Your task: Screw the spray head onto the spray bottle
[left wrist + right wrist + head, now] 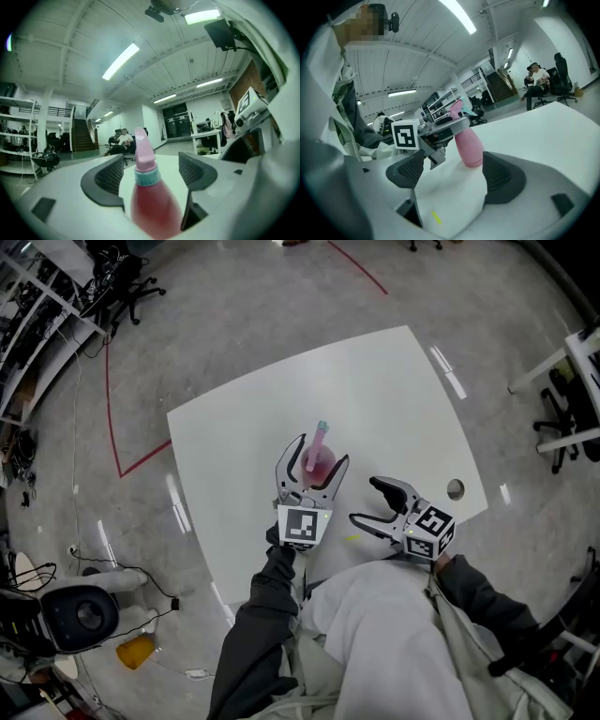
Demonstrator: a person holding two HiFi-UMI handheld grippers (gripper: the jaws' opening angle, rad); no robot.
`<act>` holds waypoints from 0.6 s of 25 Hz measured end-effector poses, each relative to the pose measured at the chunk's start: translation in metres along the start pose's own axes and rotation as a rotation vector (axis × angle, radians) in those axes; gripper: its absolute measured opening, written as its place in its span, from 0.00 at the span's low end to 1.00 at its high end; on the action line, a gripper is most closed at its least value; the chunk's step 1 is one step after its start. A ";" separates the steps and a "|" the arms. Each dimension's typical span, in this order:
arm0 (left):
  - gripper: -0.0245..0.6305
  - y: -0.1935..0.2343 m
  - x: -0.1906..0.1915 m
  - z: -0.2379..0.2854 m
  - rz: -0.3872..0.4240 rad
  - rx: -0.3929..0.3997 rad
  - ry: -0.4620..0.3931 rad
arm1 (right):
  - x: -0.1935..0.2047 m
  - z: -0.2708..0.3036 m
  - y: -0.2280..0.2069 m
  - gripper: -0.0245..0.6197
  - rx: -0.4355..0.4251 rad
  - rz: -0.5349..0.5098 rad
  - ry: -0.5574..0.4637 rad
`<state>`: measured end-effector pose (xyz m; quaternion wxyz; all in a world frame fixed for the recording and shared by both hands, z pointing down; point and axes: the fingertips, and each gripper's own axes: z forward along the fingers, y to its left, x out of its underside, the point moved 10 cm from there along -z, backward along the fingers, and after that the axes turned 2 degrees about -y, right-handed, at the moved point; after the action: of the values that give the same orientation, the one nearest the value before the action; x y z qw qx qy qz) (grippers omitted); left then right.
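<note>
Since the spray head [143, 146] already sits on the neck of the pink spray bottle [320, 466], the screwing looks done or very nearly so. The bottle stands upright on the white desk [384, 390] between the left tongs [323, 451], whose jaws are spread wide and clear of it. The right tongs [366, 500] hover just beside, open and empty. What seems left is to draw both away.

Bright, evenly lit from ceiling tubes [121, 61] above left gripper [150, 164]; glare streaks [178, 505] left of it; fisheye-bent, dark-cornered; blurred nearest jaws.
</note>
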<state>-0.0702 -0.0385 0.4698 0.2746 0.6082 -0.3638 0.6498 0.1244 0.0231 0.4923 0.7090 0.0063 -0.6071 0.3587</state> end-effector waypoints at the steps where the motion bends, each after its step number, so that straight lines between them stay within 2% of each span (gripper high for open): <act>1: 0.58 0.000 -0.001 -0.007 -0.013 -0.014 -0.007 | 0.001 0.000 -0.001 0.64 -0.001 0.000 0.006; 5: 0.58 0.001 -0.003 -0.054 -0.144 -0.105 0.026 | 0.008 0.001 0.000 0.64 -0.020 0.023 0.023; 8: 0.58 -0.001 0.003 -0.096 -0.150 -0.182 0.114 | 0.010 0.005 0.000 0.64 -0.028 0.015 0.034; 9: 0.53 -0.002 0.005 -0.107 -0.144 -0.204 0.150 | 0.009 0.007 0.001 0.64 -0.033 0.006 0.040; 10: 0.36 -0.004 0.009 -0.117 -0.145 -0.235 0.180 | 0.008 0.009 0.003 0.64 -0.041 -0.008 0.051; 13: 0.06 -0.011 0.013 -0.138 -0.191 -0.358 0.204 | 0.006 0.018 0.011 0.64 -0.076 -0.068 0.101; 15: 0.05 -0.014 0.013 -0.143 -0.230 -0.404 0.181 | 0.004 0.024 0.013 0.64 -0.079 -0.094 0.105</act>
<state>-0.1450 0.0835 0.4850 0.4942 0.5177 -0.3886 0.5803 0.0967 0.0241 0.4962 0.7557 -0.0122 -0.5816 0.3008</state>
